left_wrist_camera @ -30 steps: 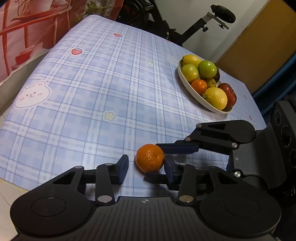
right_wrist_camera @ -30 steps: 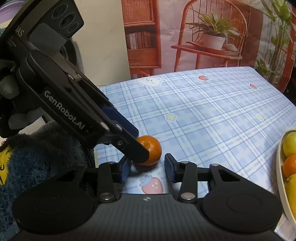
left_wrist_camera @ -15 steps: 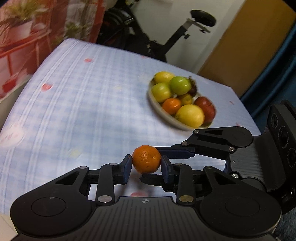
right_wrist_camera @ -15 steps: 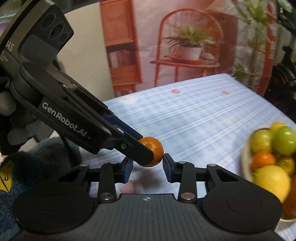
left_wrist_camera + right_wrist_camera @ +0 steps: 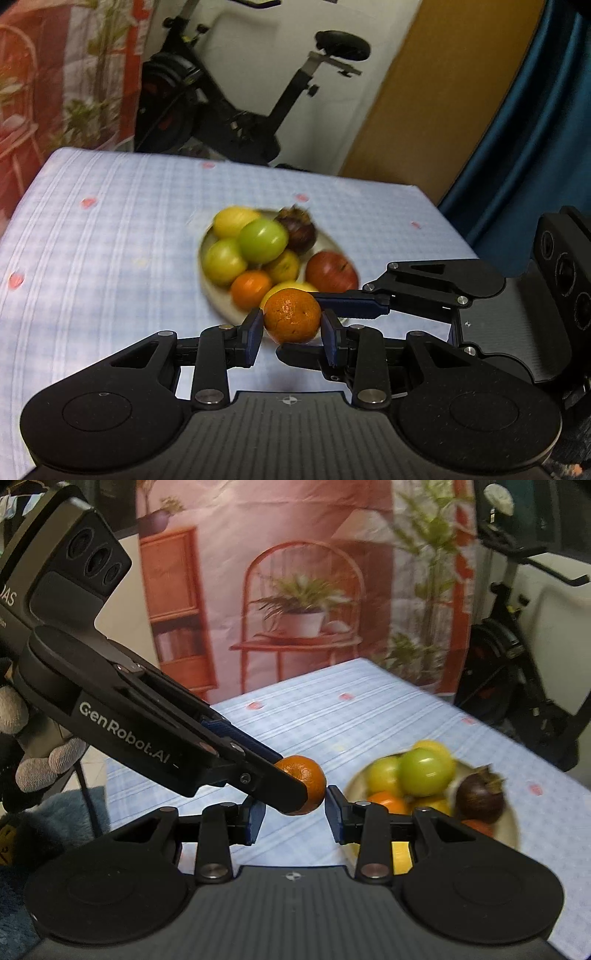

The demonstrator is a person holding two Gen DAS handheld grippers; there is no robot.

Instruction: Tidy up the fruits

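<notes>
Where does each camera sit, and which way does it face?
Left wrist: on the left gripper, looking along its fingers at the mandarin it clamps, fruit plate beyond; right gripper beside it.
Right wrist: on the right gripper, open, facing the backdrop; left gripper and gloved hand cross in.
Shared: mandarin, plate.

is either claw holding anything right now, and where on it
The left claw holds the loose orange, its fingers pressed on opposite sides at the widest part. The right claw is open, gripping nothing.
</notes>
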